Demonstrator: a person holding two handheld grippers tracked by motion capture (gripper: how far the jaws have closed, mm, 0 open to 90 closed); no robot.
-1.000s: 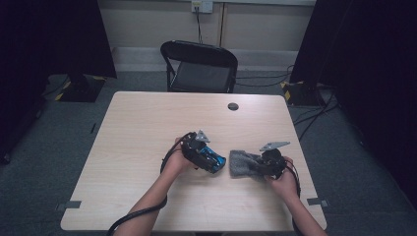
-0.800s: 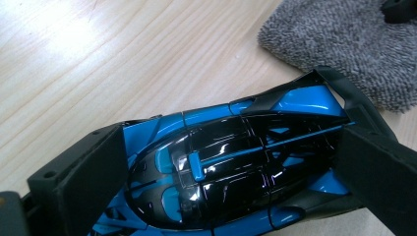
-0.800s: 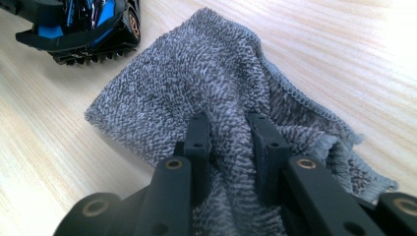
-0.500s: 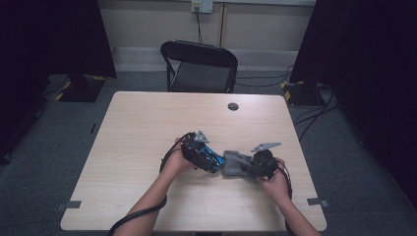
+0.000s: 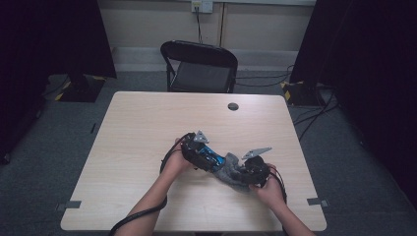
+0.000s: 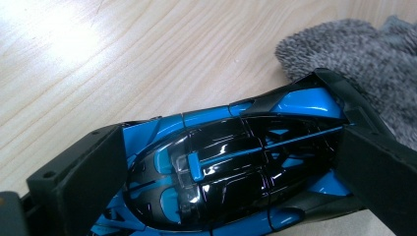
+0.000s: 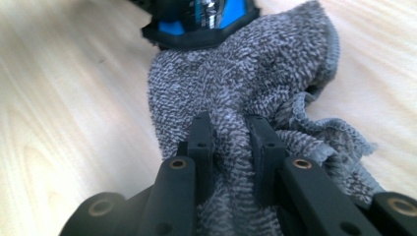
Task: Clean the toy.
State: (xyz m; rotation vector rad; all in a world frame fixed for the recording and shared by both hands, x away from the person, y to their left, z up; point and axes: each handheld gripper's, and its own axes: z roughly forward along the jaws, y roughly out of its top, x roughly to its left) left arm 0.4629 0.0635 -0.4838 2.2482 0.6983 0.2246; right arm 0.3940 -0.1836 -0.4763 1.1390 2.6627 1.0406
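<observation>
On the table, the left gripper clamped a blue-and-black toy car across its body. The right gripper, clenched on a grey cloth, pressed the cloth's far edge against the car's end.

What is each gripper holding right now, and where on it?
Left gripper clamps the blue toy car across its sides. Right gripper pinches a bunched fold of the grey cloth.
</observation>
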